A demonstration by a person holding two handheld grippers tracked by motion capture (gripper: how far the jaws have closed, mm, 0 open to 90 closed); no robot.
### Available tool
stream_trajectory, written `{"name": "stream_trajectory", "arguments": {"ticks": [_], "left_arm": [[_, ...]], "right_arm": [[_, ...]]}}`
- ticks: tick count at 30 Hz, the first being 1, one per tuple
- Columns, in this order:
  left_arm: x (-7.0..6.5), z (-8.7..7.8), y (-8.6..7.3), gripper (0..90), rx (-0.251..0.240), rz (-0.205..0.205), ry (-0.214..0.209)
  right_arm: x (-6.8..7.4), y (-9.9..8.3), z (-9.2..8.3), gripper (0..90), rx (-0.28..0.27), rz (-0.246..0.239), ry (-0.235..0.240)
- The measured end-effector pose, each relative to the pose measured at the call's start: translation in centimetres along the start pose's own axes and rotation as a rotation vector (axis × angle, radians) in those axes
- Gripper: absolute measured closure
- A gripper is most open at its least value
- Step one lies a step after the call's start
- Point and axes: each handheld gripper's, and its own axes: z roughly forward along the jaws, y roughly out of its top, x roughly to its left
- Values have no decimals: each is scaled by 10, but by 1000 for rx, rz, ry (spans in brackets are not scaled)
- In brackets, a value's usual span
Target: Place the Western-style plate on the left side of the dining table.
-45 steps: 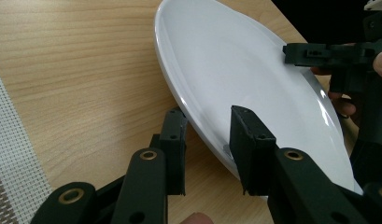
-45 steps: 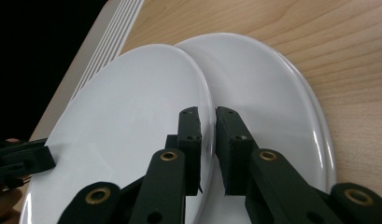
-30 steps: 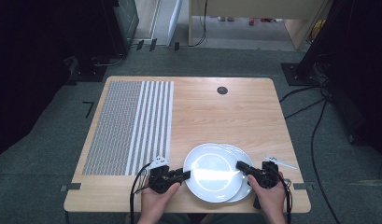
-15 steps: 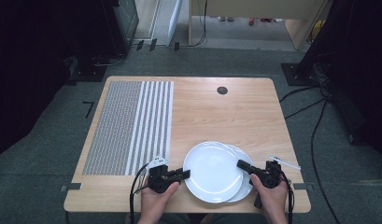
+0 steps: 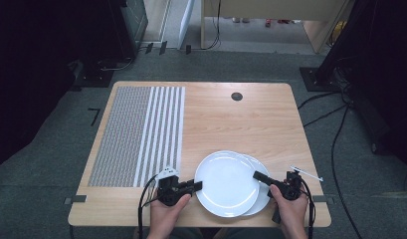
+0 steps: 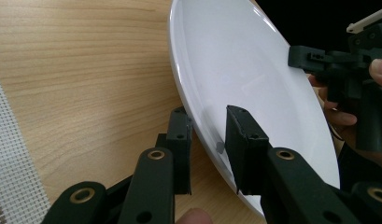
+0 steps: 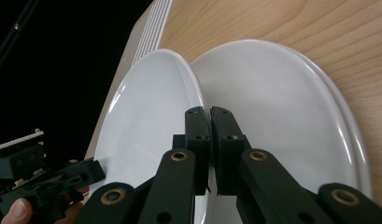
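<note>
A white plate [image 5: 226,183] rests near the table's front edge, set slightly left over a stack of white plates [image 5: 263,195]. My right gripper [image 5: 260,176] is shut on its right rim. In the right gripper view the jaws [image 7: 210,111] pinch that rim, and the top plate [image 7: 146,107] is tilted up off the stack [image 7: 277,102]. My left gripper [image 5: 197,185] is at the plate's left rim. In the left gripper view its jaws [image 6: 209,116] are open and straddle the rim of the plate [image 6: 240,70], one finger below and one above, with a gap.
A grey and white striped placemat [image 5: 136,132] covers the left part of the wooden table [image 5: 241,124]. A black round grommet [image 5: 236,96] sits near the far edge. Cables [image 5: 340,149] run over the floor at the right.
The glare on the top plate has faded, as if its tilt changed a little. Both grippers stay at its rims, almost where they were.
</note>
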Motion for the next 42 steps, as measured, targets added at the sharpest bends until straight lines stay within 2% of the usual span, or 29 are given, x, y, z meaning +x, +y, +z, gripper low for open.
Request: {"name": "stream_trajectory", "arguments": {"ticks": [4, 13, 17, 22, 28, 32, 37, 42], "left_arm": [[-1, -3, 1, 729, -13, -7, 1], [-6, -16, 13, 729, -48, 19, 1], [-2, -25, 18, 728, -61, 16, 7], [9, -36, 25, 727, -69, 0, 22], [18, -47, 34, 728, -71, -2, 34], [30, -58, 45, 729, -73, -11, 47], [43, -73, 52, 728, -94, -22, 70], [64, -93, 60, 735, -126, -50, 102]], "right_arm": [[3, -1, 0, 879, 6, 16, 2], [11, 2, -1, 881, 9, 60, 33], [23, 6, 3, 881, 13, 47, 42], [37, 11, 13, 881, 15, 29, 65], [49, 12, 30, 882, 15, 45, 76], [57, 13, 41, 883, 14, 55, 84], [72, 14, 62, 883, 14, 52, 95], [88, 15, 86, 884, 37, 42, 100]]}}
